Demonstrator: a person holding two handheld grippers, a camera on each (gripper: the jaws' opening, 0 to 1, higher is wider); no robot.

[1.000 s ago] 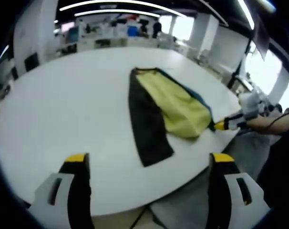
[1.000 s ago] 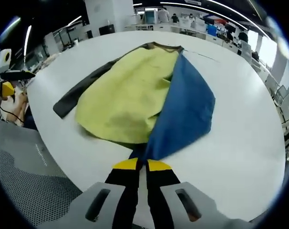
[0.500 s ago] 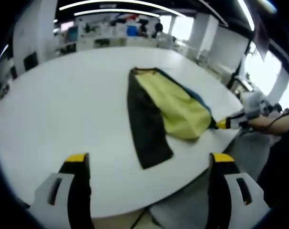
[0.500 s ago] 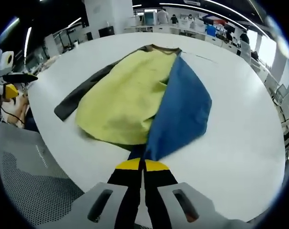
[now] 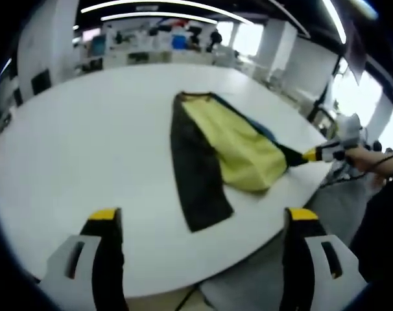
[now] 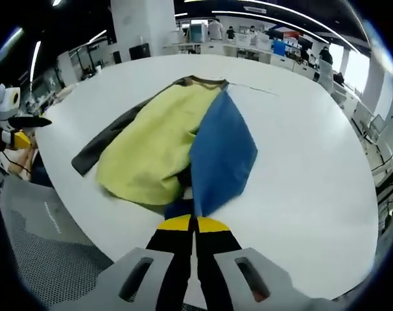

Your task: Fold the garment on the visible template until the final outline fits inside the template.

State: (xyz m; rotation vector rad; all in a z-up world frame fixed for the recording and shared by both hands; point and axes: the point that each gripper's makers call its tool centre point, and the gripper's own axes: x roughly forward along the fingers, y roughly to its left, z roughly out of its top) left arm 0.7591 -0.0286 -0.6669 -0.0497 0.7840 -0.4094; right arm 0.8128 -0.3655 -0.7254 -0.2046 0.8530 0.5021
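Garment [image 6: 164, 146] spread on white table [image 6: 313, 175], black, yellow and blue panels showing; no template outline discernible. Right gripper [image 6: 195, 223] pinched tight on corner of blue panel [image 6: 219, 155], lifted off the table, presumably to carry it over the yellow section as a fold. Left gripper [image 5: 203, 217] held spread wide and clear of the cloth, near the table edge, likely kept back to leave the fold path free.
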